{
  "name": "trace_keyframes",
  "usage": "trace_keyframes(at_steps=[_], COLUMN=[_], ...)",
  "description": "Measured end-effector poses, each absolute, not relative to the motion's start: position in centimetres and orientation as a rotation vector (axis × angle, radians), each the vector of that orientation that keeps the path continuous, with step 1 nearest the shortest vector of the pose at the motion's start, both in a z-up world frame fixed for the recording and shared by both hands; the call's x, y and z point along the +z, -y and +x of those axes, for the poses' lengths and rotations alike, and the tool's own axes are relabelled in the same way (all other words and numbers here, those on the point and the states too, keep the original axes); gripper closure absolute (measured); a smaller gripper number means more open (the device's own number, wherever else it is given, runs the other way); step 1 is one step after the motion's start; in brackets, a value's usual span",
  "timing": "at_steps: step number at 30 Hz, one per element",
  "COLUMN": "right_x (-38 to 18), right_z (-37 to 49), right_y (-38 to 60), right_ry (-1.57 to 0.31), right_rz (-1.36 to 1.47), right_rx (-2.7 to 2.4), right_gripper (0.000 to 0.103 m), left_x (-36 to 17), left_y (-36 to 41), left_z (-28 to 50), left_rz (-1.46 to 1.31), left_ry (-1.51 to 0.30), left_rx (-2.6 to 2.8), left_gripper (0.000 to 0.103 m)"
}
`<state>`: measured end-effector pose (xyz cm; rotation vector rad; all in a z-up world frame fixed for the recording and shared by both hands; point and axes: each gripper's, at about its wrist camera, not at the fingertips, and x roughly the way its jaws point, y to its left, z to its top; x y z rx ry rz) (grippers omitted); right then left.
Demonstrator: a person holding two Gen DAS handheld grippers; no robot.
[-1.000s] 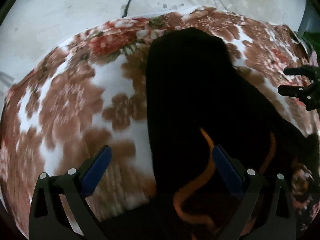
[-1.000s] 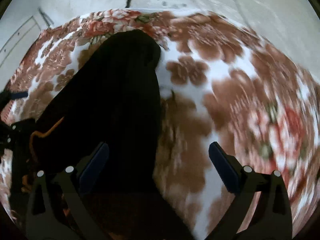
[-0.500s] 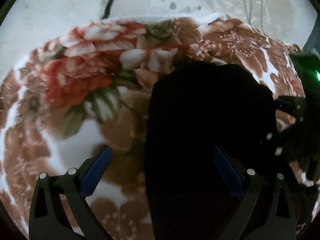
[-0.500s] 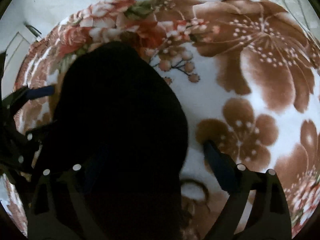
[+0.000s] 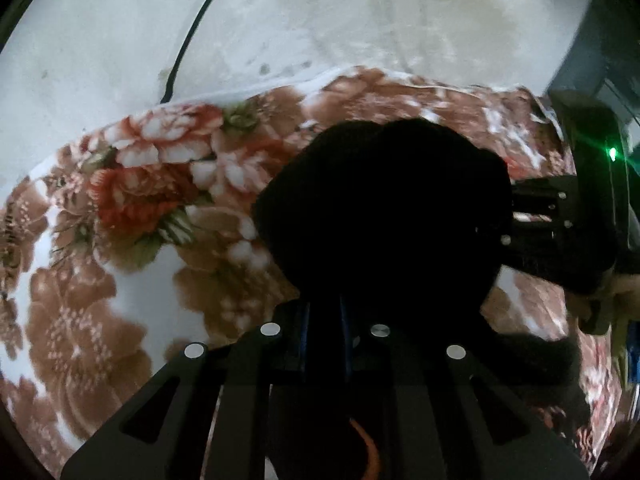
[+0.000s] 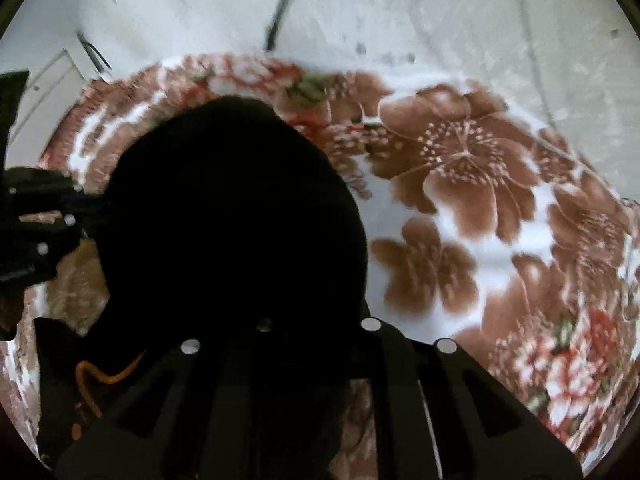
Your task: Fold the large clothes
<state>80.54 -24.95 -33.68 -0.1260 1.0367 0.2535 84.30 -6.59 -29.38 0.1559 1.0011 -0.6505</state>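
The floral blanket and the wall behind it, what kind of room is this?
Probably a bedroom or plain living space in a home. A plush floral blanket covers a bed-like surface under the black garment, against a bare, stained plaster wall with a loose black cable running down it.

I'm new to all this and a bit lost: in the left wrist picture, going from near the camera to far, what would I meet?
Left gripper, shut on the black garment → floral blanket → pale floor with a black cable.
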Motion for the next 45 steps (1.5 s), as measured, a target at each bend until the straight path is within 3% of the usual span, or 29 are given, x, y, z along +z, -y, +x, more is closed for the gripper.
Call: trace_keyframes(at_steps=[11,17,31,35,36,38,39,40,41,45], right_x=[-26.2,-25.5,-36.0,-39.0,-39.3,-39.7,-39.8,-40.0,-40.2,-41.0], right_z=[69.6,62.5,46.6,43.5,42.8,41.8,41.3,40.8,40.0,36.9], right_y=[21.7,20.5,17.9,17.6,17.4,17.8,18.2,18.5,18.8,21.2], right_ry=[-0.919,-0.861,-0.895,-0.897,-0.898,-0.920,-0.937,-0.952,-0.970,-1.050], right_rz=[-0.206,-0.234,-0.449,-0.519,-0.527,-0.469,-0.430,-0.406,-0.384,-0.305], right_rx=[0.345,0.417,0.460,0.490,0.496,0.508,0.510,0.513,0.513,0.484], right_gripper=[0.093,0.092,0.088,0.068,0.062,0.034,0.031,0.027,0.023,0.023], left_x=[-22.5,-21.7,-33.0,-35.2,-35.6,-36.3,-36.6,-36.8,-37.2,-37.2], left_y=[4.9,3.3,1.8,2.1,2.2,2.3,2.2,2.1,1.7,-0.8], left_z=[72.2,65.1,49.2,47.2,46.8,46.2,45.7,45.5,44.9,42.4], left_rz=[0.147,0.112,0.046,0.095,0.102,0.104,0.107,0.104,0.087,0.061], left_ry=[-0.938,-0.927,-1.036,-1.038,-1.039,-1.058,-1.065,-1.071,-1.093,-1.091], left_rx=[-0.659,-0.676,-0.599,-0.546,-0.540,-0.542,-0.541,-0.545,-0.563,-0.540], left_gripper=[0.093,0.093,0.092,0.090,0.087,0.080,0.067,0.048,0.040,0.022])
